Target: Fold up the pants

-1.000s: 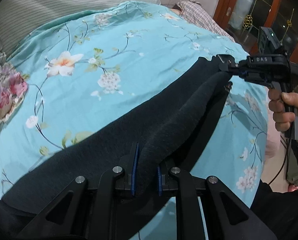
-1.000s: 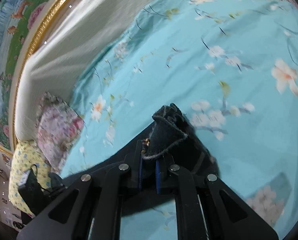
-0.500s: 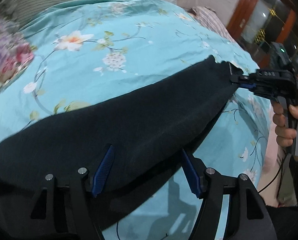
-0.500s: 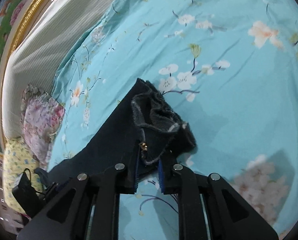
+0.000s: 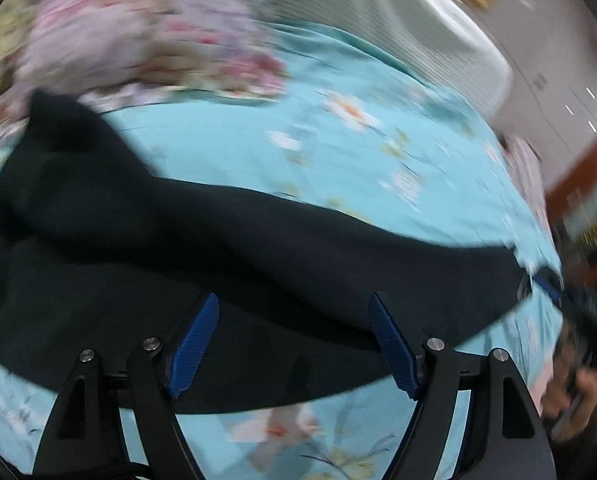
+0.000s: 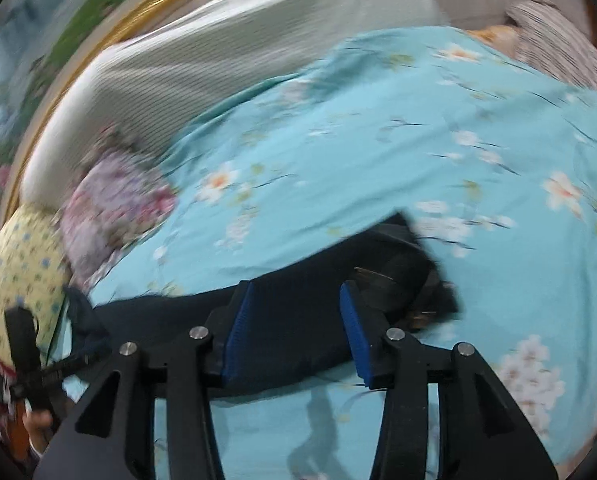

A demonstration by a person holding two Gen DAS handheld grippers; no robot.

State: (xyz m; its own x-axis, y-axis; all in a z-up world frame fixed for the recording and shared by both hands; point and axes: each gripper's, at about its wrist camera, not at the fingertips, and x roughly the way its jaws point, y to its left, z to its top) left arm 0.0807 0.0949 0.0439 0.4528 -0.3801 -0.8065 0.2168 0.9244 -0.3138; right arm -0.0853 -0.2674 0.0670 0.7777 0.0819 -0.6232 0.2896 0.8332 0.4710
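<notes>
The pants [image 5: 258, 256] are dark, matt cloth with a soft, slightly fuzzy look, lying on a smooth printed cotton-like sheet [image 6: 358, 152] with a faint sheen. The left gripper [image 5: 294, 340] and right gripper [image 6: 298, 328] look like matt black plastic with ribbed blue pads [image 5: 196, 336] and shiny metal screws [image 6: 200, 333]. The headboard [image 6: 226, 52] is ribbed pale cloth, edged by a glossy gilt frame [image 6: 98, 40].

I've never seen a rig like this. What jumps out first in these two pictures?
The dark pants stretch in a long band across the turquoise flowered bedspread. In front of each camera an open gripper, left and right, shows bright blue pads above the cloth. A pink floral pillow sits by the headboard.
</notes>
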